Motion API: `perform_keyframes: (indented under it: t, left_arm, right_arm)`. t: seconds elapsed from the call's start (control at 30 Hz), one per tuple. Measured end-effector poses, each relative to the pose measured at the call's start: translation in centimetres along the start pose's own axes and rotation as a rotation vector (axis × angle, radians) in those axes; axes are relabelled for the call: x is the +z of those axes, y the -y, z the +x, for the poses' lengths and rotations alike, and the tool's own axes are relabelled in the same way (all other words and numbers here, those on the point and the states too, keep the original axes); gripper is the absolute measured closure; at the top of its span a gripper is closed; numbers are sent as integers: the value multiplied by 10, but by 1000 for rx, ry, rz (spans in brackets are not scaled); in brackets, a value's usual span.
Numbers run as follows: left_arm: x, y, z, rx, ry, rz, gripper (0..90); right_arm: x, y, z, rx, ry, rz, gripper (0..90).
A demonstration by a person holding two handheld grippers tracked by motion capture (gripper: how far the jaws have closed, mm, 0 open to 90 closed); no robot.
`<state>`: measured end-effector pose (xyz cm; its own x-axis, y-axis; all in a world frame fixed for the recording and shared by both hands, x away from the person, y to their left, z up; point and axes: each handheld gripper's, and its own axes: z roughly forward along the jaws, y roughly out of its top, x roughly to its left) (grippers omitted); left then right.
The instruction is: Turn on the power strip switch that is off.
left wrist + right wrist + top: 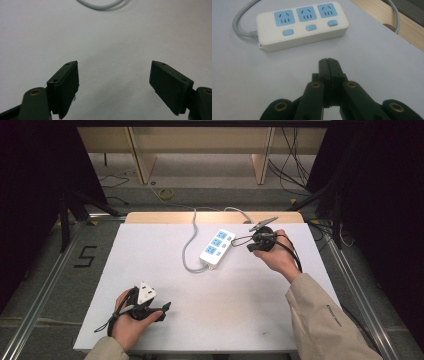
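Because the white power strip [217, 247] lies loose on the table [150, 245], a little toward one o'clock of its middle, any push from the side could slide or spin it rather than work one of its blue switches [310, 27]. Its grey cable [189, 245] loops away at about nine o'clock of the strip and then runs off the far edge, so a skidding strip could drag that loop about. At three o'clock of the strip, close beside it but apart, the right gripper [328, 60] points at it with its jaws pressed together on nothing; my judgement is that such a narrow closed tip could slip off a small switch or land on a socket face instead. Down at seven o'clock of the table, well apart, the left gripper [113, 80] rests with jaws spread wide and nothing between them, too far off to steady the strip.
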<state>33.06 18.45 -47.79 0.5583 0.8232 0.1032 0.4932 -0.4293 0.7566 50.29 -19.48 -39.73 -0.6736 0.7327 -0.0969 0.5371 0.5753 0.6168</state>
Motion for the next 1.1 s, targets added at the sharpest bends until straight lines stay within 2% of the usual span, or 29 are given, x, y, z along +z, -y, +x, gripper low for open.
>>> perform_keyframes:
  t: [1.1]
  left_arm:
    - [0,-1,-2,5,5,0,236]
  right_arm:
    - [10,-20,-3,-3,-3,22,900]
